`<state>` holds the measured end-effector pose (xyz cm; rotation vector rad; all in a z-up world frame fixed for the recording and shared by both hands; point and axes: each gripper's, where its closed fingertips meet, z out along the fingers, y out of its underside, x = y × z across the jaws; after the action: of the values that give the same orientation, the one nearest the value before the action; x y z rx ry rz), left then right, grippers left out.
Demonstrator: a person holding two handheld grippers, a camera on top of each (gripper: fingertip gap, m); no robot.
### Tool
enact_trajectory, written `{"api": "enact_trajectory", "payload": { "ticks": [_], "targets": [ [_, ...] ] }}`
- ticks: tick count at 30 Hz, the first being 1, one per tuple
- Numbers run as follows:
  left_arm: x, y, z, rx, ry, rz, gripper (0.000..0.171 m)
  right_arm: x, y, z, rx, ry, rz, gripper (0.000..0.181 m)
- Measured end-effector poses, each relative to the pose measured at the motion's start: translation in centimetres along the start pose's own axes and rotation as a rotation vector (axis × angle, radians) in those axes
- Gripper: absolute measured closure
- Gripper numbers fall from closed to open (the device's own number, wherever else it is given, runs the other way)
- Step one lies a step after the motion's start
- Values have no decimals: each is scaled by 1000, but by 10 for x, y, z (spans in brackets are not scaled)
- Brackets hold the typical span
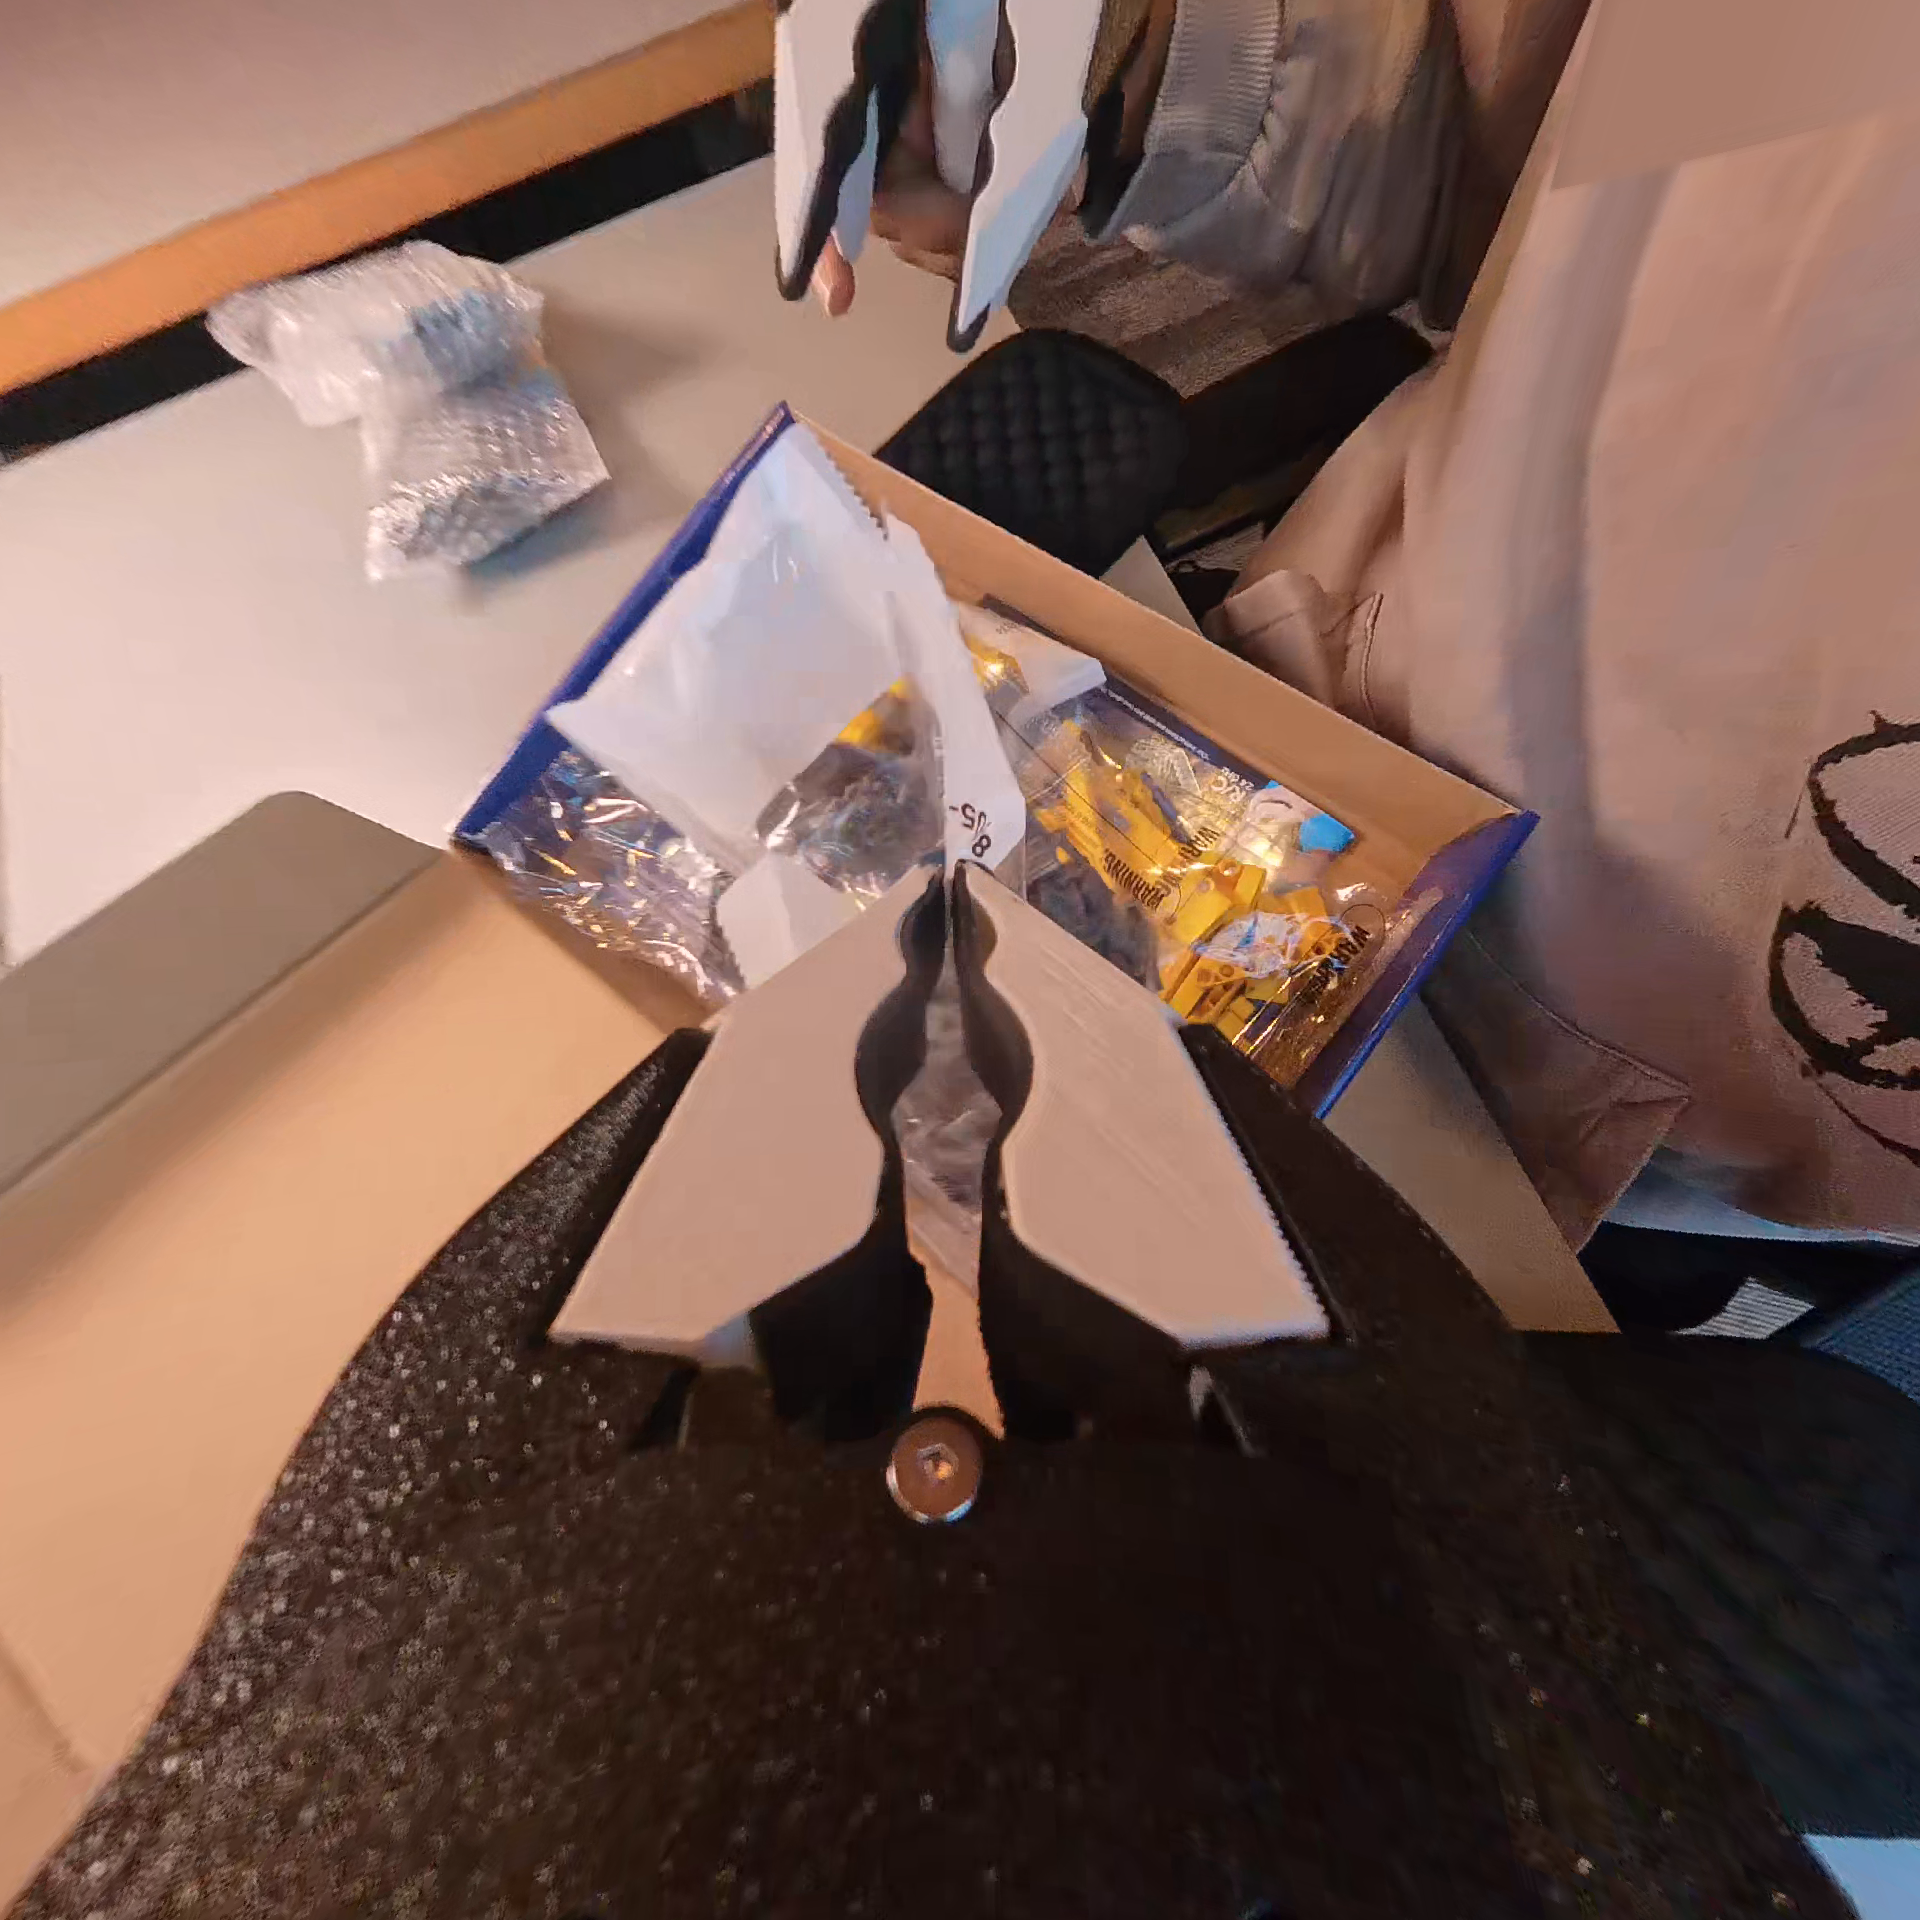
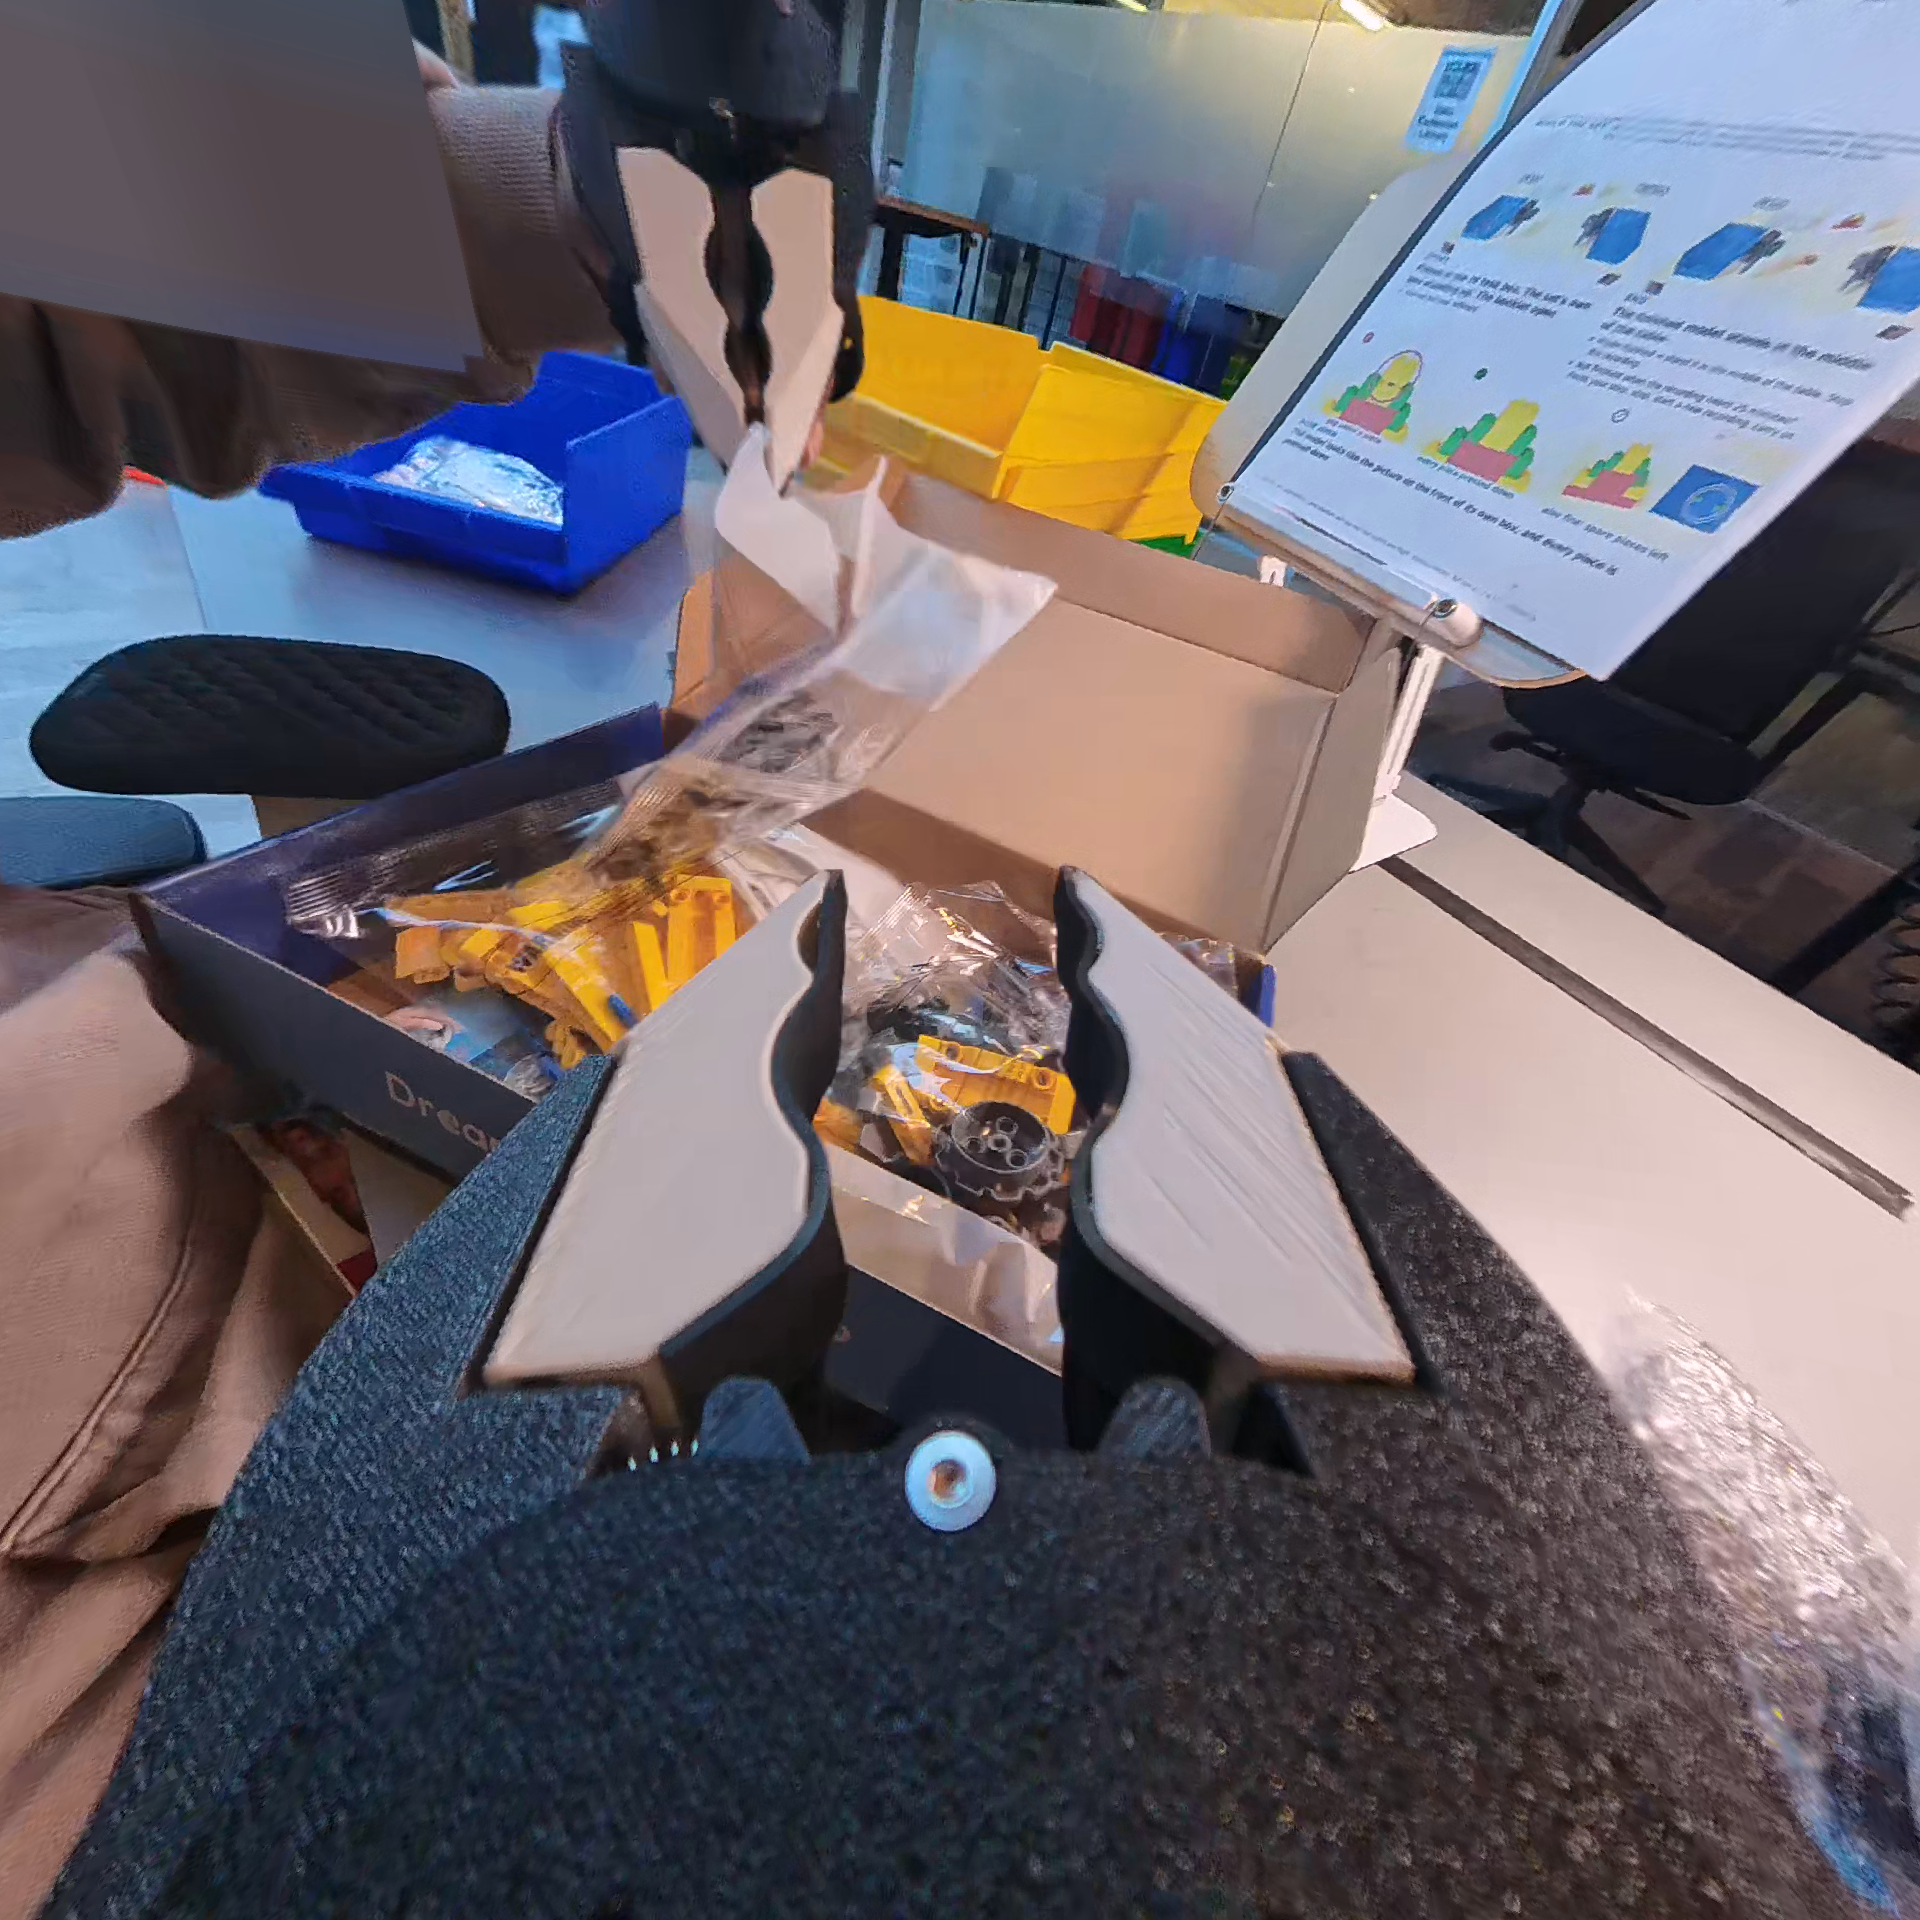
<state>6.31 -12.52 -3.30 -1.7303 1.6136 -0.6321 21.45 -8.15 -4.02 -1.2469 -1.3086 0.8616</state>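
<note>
The grey counter [image 2: 1558, 1039] fills the right of the right wrist view, with a dark seam running toward the lower right and bare surface along it. At centre an open blue box [image 1: 1455, 914] with brown card walls sits at the counter's near edge, tight against a person's beige sleeve [image 1: 1610, 623]. Behind it stands an open brown carton [image 2: 1122, 717], and at upper right a tilted board holding a printed sheet [image 2: 1621, 343]. Yellow bins [image 2: 1039, 416] and a blue bin [image 2: 582, 468] sit farther back; a black armrest [image 2: 270, 712] lies at the left.

Bags of yellow bricks [image 2: 582, 956] fill the box. The left claw [image 1: 954, 878] is clamped on the top edge of a clear plastic bag [image 1: 769, 665] with white panels, holding it lifted just above the box. The right claw [image 2: 945, 904] hangs with its fingers apart over the box's near end, gripping nothing, a bag with a dark gear piece [image 2: 997, 1143] right below. Crumpled bubble wrap [image 1: 436, 405] lies at the upper left of the left wrist view, well apart from the box
</note>
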Motion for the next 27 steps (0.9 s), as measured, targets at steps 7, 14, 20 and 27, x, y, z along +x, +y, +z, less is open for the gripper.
{"api": "enact_trajectory", "payload": {
  "ticks": [7, 14, 20, 27],
  "targets": [
    [0, -14, -5, 97, 8, -2, 171, -40, 30, 36, -199, -259, -67, 141],
    [16, -30, -47, 143, -80, 46, 171, -103, 69, 86, -477, -613, -351, 136],
    [33, -39, -82, 173, -167, 62, 171, -135, 96, 123, -571, -771, -437, 134],
    [60, -40, -89, 182, -153, 82, 171, -122, 95, 146, -502, -623, -275, 144]
  ]
}}
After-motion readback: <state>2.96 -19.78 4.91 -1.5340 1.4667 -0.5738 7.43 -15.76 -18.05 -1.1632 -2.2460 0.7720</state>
